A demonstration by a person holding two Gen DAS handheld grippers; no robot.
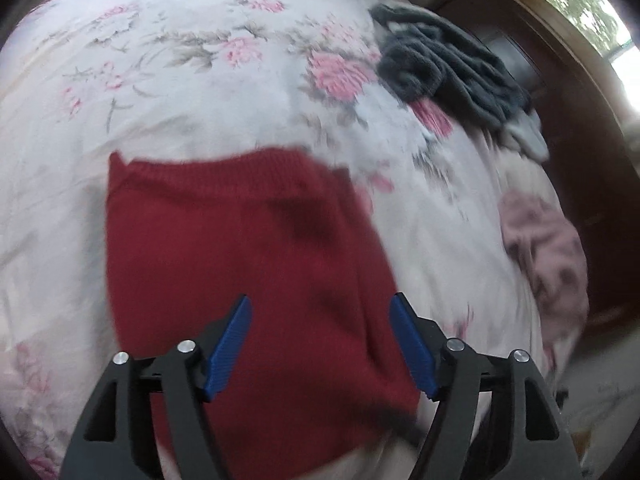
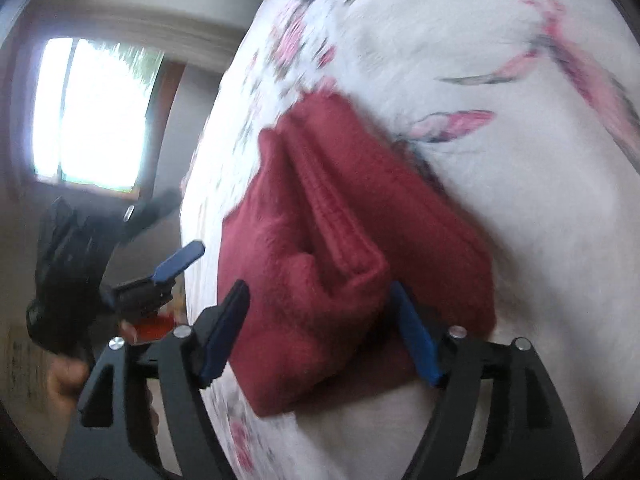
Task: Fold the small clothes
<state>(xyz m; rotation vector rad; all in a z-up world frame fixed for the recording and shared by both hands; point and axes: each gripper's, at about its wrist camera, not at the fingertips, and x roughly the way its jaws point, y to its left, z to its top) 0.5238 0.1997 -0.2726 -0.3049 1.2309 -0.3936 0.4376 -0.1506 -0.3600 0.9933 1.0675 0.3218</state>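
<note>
— Where are your tools?

— My left gripper (image 1: pixel 320 344) is spread wide, holding nothing, over the near end of the red knit garment (image 1: pixel 240 280). My right gripper (image 2: pixel 320 328) is also parted and empty, its fingers either side of a raised fold.

— How will it handle?

— Soft, light and floppy, I'd judge. I'd pinch a doubled hem edge, not the middle.

— And its look?

— Dark red, fuzzy, ribbed at the far edge, partly folded on the floral bedspread (image 1: pixel 200 80). Further off lie a grey pile (image 1: pixel 448 68) and a pink piece (image 1: pixel 548 252).
</note>
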